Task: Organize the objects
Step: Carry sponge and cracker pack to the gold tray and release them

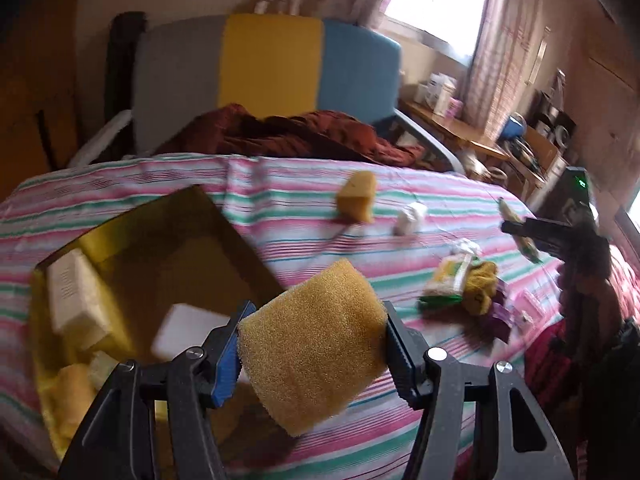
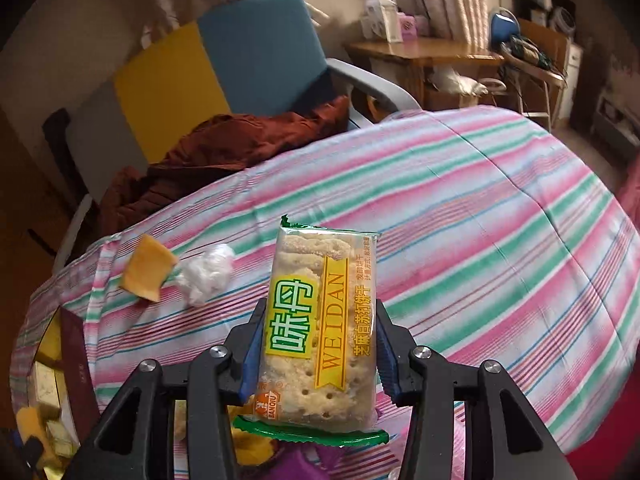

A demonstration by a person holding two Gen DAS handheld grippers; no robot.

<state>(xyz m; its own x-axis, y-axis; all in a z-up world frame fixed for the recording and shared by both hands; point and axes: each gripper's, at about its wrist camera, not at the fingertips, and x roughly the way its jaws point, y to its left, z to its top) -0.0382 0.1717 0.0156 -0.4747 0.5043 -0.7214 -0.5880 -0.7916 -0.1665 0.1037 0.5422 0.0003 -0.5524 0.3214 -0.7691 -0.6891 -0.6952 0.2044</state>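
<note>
My left gripper (image 1: 314, 350) is shut on a yellow sponge (image 1: 312, 344) and holds it just right of an open yellow-lined box (image 1: 168, 248) on the striped bed. The box holds a white block (image 1: 76, 292) and other pieces. My right gripper (image 2: 318, 344) is shut on a cracker packet (image 2: 320, 320), held above the bed. It also shows in the left wrist view (image 1: 532, 232) at the right. A second sponge piece (image 1: 356, 196) (image 2: 148, 268) and a crumpled white ball (image 1: 410, 218) (image 2: 206, 274) lie on the bed.
A small pile of packets and a yellow cloth (image 1: 468, 288) lies on the bed at the right. A grey, yellow and blue chair (image 1: 268, 68) with a rust-red garment (image 1: 288, 132) stands behind the bed. A wooden desk (image 2: 424, 52) with clutter is by the window.
</note>
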